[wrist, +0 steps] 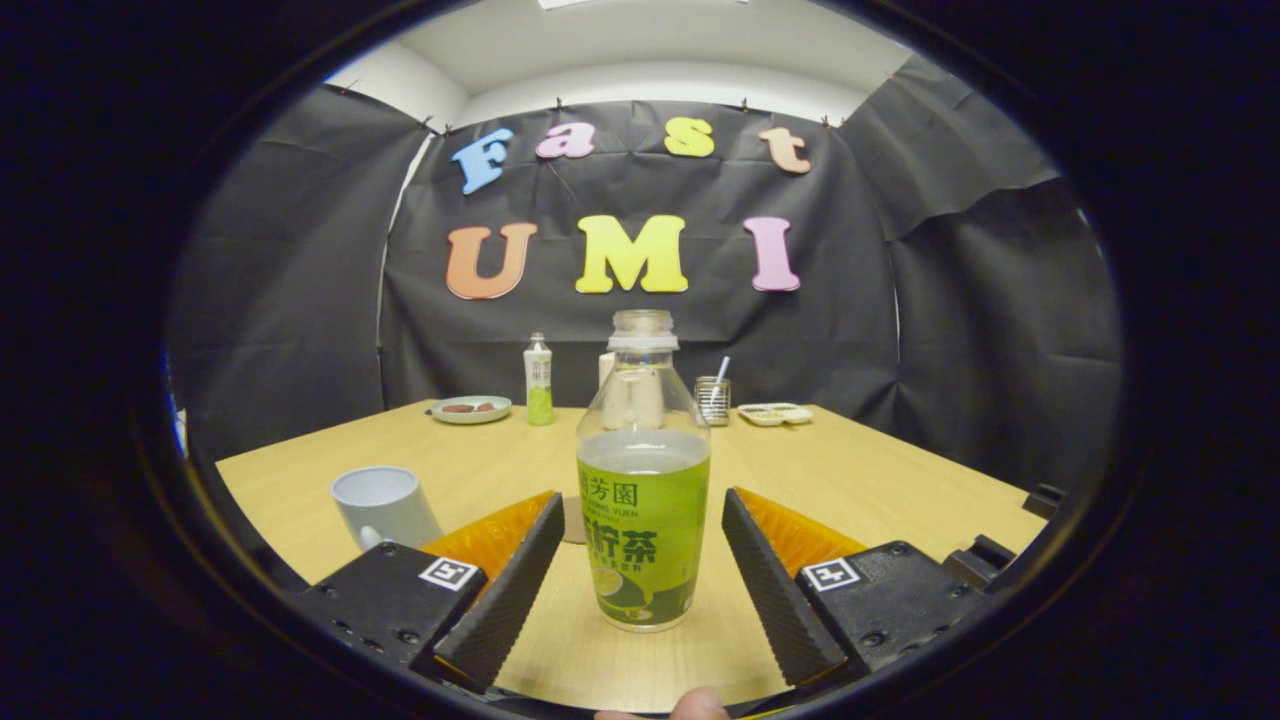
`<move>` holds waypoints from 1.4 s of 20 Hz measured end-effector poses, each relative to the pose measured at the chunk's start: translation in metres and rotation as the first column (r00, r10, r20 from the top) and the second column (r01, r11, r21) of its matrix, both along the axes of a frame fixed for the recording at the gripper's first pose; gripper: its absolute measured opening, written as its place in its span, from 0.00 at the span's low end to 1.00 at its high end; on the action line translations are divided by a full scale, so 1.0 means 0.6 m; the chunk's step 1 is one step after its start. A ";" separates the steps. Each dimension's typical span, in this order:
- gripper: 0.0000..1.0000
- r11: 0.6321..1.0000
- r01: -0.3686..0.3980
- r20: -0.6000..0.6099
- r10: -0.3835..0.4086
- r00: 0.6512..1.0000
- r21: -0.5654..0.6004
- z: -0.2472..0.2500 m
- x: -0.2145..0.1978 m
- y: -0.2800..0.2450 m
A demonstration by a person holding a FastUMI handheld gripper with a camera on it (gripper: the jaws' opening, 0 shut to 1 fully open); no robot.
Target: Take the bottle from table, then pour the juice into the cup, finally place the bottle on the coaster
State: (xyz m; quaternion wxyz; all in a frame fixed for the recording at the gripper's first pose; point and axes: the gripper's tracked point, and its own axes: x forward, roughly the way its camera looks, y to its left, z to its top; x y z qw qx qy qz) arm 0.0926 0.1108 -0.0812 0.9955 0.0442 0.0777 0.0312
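Observation:
A clear bottle (643,480) with a green label and no cap stands upright on the wooden table (850,480), about half full of pale juice. It sits between my two fingers, with a gap on each side. My gripper (643,520) is open around it, touching nothing. A white cup (383,505) stands to the left, just beyond the left finger. A small round coaster (572,520) lies flat behind the bottle's left side, mostly hidden by the bottle and the left finger.
At the table's far edge stand a second green-labelled bottle (539,380), a plate with food (470,408), a small glass with a straw (712,398) and a white tray (775,413). A fingertip (695,705) shows below the fingers.

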 end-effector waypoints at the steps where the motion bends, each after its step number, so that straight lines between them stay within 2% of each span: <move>1: 1.00 1.000 0.001 -0.006 -0.001 1.000 0.001 -0.004 0.005 0.001; 4: 1.00 0.999 0.010 -0.041 -0.008 0.999 0.043 -0.018 0.023 0.000; 11: 1.00 0.998 0.038 -0.058 -0.036 0.998 0.044 -0.030 0.037 -0.003; 17: 0.91 0.998 0.033 -0.077 -0.028 0.997 0.057 -0.039 0.045 0.004; 24: 0.81 1.000 0.030 -0.089 -0.029 0.996 0.009 -0.031 0.047 0.008; 28: 0.78 0.998 0.016 -0.047 -0.019 0.999 -0.063 0.003 0.044 0.010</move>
